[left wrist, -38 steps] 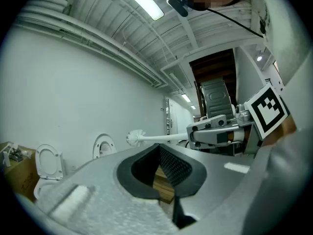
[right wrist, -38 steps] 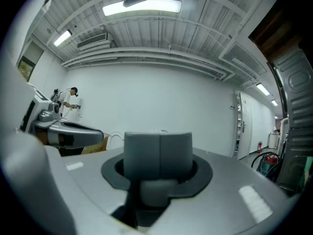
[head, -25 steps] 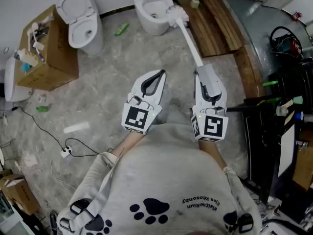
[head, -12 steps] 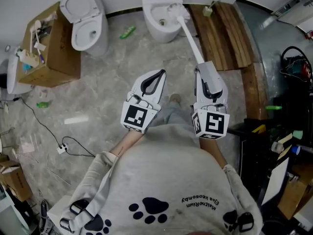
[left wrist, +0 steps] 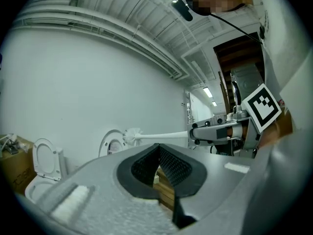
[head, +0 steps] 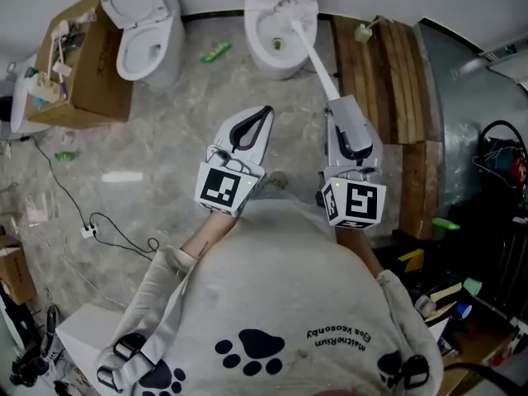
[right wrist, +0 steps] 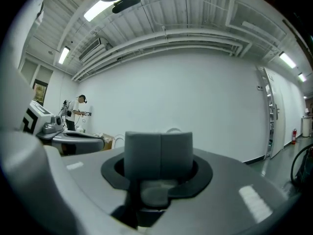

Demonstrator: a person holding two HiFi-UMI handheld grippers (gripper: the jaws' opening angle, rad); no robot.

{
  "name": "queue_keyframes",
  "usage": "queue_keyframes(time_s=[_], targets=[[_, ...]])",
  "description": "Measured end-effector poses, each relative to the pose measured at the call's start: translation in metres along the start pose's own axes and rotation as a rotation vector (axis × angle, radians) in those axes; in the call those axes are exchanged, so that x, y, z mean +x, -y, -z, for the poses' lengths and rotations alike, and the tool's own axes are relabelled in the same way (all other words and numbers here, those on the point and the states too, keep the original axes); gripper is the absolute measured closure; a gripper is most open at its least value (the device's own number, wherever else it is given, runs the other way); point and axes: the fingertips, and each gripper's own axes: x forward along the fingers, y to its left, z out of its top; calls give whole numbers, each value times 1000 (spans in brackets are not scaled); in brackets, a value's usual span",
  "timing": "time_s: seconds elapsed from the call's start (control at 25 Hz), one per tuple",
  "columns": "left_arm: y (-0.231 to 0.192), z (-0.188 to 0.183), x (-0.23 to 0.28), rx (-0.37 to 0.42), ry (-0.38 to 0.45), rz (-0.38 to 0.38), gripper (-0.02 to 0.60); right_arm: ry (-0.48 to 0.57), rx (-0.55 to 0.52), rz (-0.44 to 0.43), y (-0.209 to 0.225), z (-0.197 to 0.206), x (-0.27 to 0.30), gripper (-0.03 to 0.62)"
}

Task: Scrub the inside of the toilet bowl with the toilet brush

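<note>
Toilet brush is sitting in my right gripper, whose jaws are pressing together on the near end of the long white handle, so the rest of it is sticking out straight ahead like an extension of my arm. I am gripping it at the far end from the bristles, I judge, so that I am getting the reach to the toilet bowl while standing back from it on the grey floor. The bristle head is lying over the back part of the bowl's opening, well ahead of the gripper; whether it is pressing on the porcelain or hanging just above it I cannot tell. From the left gripper's view the head is showing level with the raised lid, which is making me think it is not yet down inside. My left gripper is hovering to the left of the handle and apart from it, its tips meeting with nothing between them, since this job is needing one tool only. A second toilet and a cardboard box are standing off to the left, and wooden boards are lying just right of the bowl, so I am judging that the sweep is wanting to stay within the rim.
</note>
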Motion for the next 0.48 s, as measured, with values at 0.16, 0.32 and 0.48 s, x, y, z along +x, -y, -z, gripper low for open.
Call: queue_keyframes(time_s=[0.16, 0.32, 0.48], targets=[[-5, 4, 24, -3, -11, -26, 581, -2, 10, -9, 23, 4, 19, 439], [-8, 8, 40, -1, -23, -37, 581, -11, 18, -11, 39, 10, 29, 439], [-17, 9, 53, -1, -36, -40, 581, -18, 21, -7, 47, 11, 38, 439]])
